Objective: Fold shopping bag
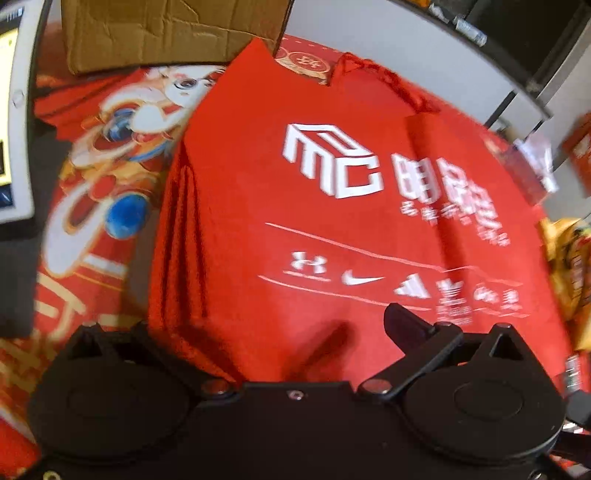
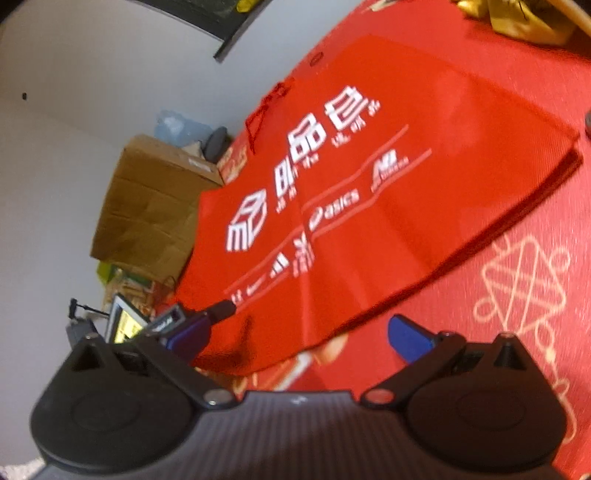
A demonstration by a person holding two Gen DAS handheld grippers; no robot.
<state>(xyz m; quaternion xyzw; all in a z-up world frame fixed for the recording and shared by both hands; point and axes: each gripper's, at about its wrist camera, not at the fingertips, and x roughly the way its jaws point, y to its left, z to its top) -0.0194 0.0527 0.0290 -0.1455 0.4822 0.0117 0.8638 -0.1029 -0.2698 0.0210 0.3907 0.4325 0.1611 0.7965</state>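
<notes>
Red non-woven fabric shopping bag with white printed logos (image 1: 332, 221) lies flat on the red printed tablecloth (image 2: 517, 295), cord handles (image 1: 388, 79) at the end away from both cameras, bottom hem towards them. Long axis of the hem runs side to side across the left wrist view; gusset pleats show along its left edge. Left gripper (image 1: 291, 332) sits right at the hem, centred on it; one black finger lies on top of the fabric, the other is hidden under or behind it, so it's spread, probably straddling the edge, grip unconfirmed. Right gripper (image 2: 295, 332) with blue pads is spread wide, nothing between them, just off the near corner, bag ahead and left. Left is nearer. Brown cardboard box (image 1: 166, 29) stands beyond.
</notes>
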